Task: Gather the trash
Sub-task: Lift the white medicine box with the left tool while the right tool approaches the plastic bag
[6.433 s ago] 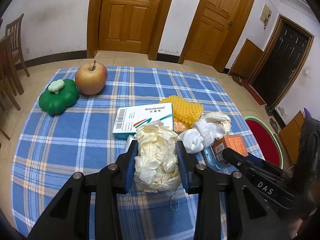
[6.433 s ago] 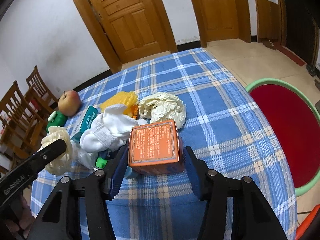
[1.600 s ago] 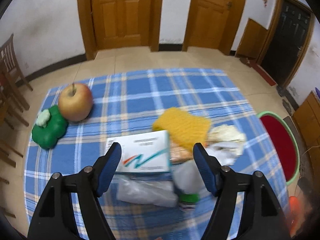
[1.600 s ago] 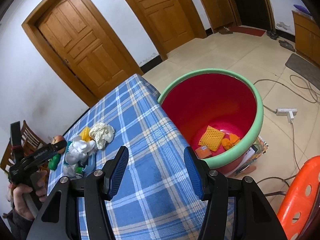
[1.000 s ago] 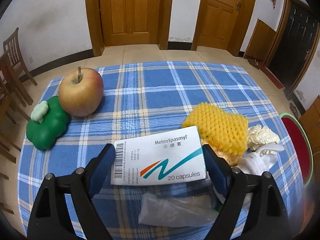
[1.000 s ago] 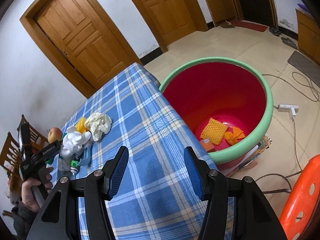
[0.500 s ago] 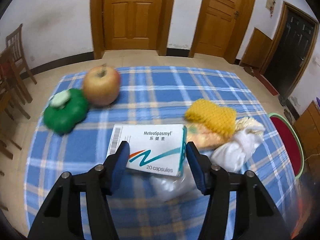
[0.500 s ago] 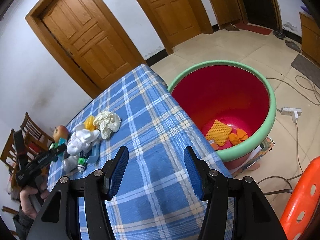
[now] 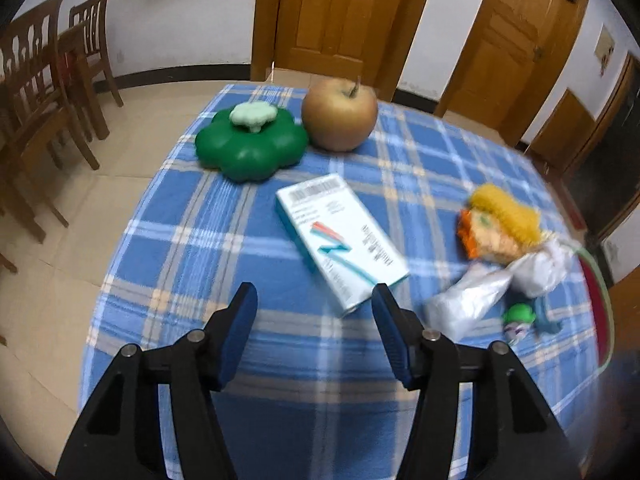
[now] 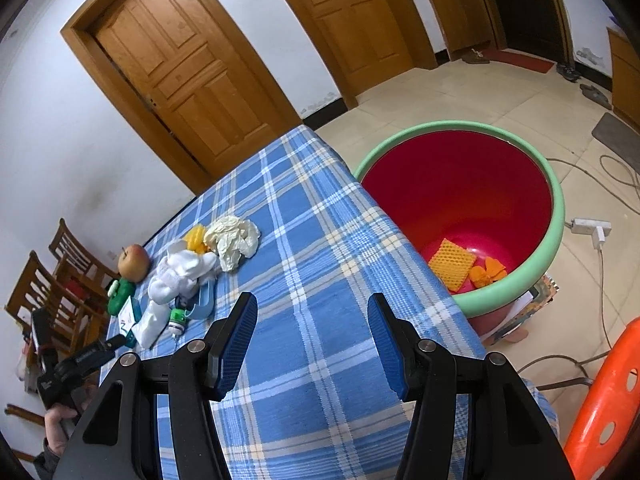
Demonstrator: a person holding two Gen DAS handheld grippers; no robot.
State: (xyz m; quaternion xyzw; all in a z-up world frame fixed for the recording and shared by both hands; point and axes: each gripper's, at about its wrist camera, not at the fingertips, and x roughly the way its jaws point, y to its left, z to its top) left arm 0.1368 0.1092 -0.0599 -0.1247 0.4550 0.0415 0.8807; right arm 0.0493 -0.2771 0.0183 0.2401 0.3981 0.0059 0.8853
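Above the blue plaid tablecloth (image 9: 200, 240), the left gripper (image 9: 315, 312) gapes wide and empty just short of the white medicine box (image 9: 340, 240), while the right gripper (image 10: 308, 320) likewise hangs spread, holding nothing, beside the red bin (image 10: 558, 216)

Box (image 9: 340, 240) on table (image 9: 192, 236) — apple (image 9: 339, 119) behind.

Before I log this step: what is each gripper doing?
Left gripper: open, holding nothing, above the table near the white medicine box.
Right gripper: open, holding nothing.
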